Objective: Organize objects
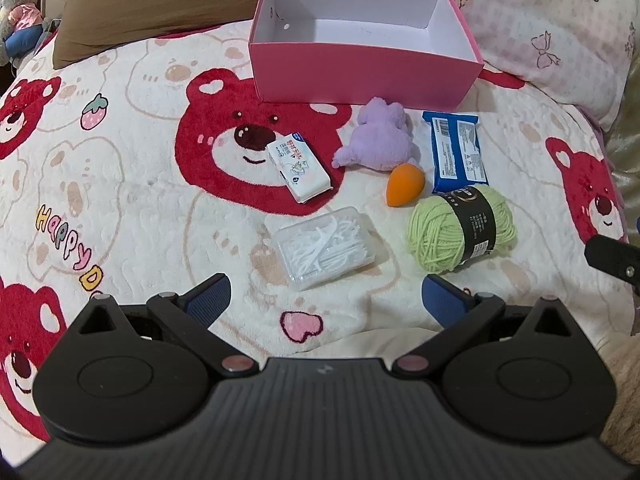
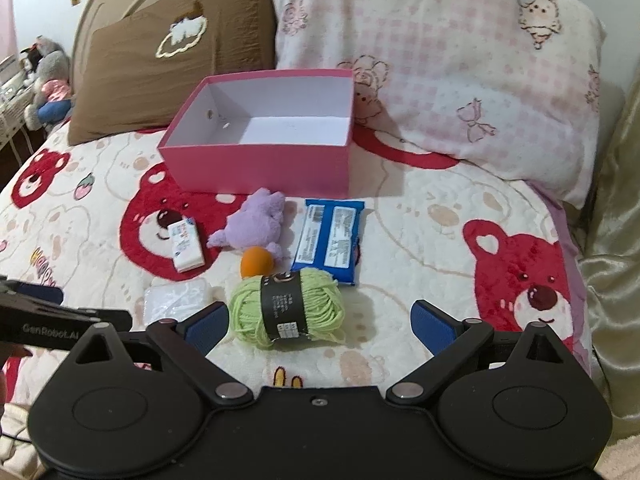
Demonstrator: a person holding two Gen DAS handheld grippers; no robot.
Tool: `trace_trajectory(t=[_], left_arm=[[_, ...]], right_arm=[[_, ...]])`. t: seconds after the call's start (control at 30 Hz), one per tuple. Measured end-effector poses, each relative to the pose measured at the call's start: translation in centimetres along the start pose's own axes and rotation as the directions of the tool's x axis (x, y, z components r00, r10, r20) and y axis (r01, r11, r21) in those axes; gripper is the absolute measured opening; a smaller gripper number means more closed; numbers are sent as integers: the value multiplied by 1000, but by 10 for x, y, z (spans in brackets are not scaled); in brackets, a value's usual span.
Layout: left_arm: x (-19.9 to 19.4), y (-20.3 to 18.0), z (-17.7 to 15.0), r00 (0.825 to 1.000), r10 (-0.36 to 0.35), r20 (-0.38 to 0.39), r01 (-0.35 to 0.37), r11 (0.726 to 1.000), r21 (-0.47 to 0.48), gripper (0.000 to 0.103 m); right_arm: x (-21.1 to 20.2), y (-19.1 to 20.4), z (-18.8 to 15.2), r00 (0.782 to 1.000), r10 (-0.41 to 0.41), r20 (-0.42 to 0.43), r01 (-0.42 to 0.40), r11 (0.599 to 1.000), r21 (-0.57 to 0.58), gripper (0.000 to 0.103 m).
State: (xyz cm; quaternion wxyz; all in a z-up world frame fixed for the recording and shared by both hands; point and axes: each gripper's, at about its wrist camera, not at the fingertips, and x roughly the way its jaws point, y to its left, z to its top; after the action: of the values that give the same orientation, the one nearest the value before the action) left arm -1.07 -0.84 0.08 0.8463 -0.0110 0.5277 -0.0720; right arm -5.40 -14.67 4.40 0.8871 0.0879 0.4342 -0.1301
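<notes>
We read "GenRobot.AI" on the left tongs and "Happy D" on the bed blanket. Both left tongs and right tongs gape wide, holding nothing. Six items lie before one pink box: one green yarn ball, nearest the right tongs, among them.

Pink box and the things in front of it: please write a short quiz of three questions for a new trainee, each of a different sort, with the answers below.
1. True or false: the pink box already holds the ball of green yarn.
2. Which thing touches the orange sponge? A) purple plush toy B) white tissue pack C) clear case of floss picks
3. Fill in: both the left gripper and the right gripper are ____ and hold nothing.

Key
1. False: the box is empty and the yarn lies on the blanket.
2. A
3. open
</notes>
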Motion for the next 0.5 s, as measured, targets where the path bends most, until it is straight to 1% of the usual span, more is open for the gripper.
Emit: trace_trajectory(t=[0.1,0.23,0.5], left_arm=[[0,0,0,1000,0,-1,0,1000,2,103],[1,0,-2,1000,0,-6,0,1000,3,103],[1,-1,0,1000,-18,-20,17,1000,-17,103]], right_arm=[[-2,-1,0,1000,12,-4,-12,1000,6,101],[-6,-1,3,1000,-8,8,8,1000,-5,103],[-5,-3,6,1000,-3,-28,2,1000,-26,103]])
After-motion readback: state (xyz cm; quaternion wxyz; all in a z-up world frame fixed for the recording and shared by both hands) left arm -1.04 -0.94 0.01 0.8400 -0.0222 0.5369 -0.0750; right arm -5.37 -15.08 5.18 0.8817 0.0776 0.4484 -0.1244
